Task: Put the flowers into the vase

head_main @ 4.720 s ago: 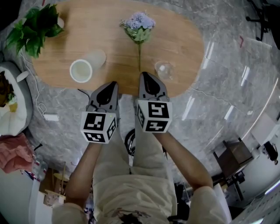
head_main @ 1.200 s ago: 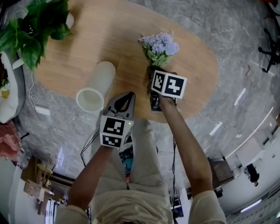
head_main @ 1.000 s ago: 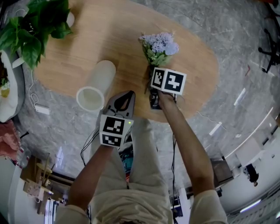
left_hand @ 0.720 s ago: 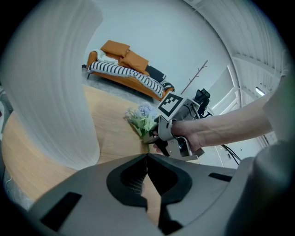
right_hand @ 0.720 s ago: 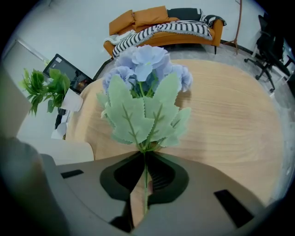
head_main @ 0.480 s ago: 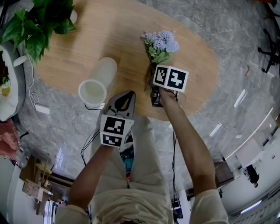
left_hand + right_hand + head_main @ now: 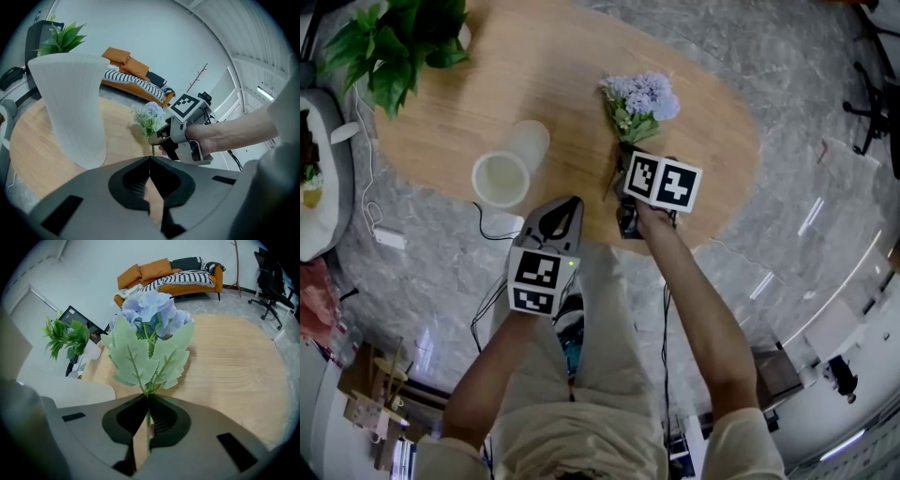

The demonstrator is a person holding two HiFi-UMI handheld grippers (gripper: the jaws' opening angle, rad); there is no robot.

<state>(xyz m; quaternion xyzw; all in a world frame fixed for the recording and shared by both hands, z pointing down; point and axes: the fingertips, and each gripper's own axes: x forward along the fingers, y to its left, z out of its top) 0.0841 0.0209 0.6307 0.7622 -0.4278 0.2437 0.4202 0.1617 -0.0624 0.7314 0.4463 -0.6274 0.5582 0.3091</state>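
1. The oval wooden table (image 7: 581, 56) holds the tall white ribbed vase (image 7: 528, 142).
2. The pale blue flowers with green leaves (image 7: 639, 94) are held right of it.
3. The fingers (image 7: 169, 423) of your right gripper (image 7: 147, 396), just closing, pinch their stem (image 7: 148, 432).
4. Your left gripper (image 7: 149, 158) has its fingers together, empty.

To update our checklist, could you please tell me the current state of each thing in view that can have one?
Flowers: stem clamped in the right hand-held gripper, not yet in the vase.
Vase: upright on the table, empty.
Right hand-held gripper: jaws just closed, shut on the flower stem.
Left hand-held gripper: jaws together, nothing between them.
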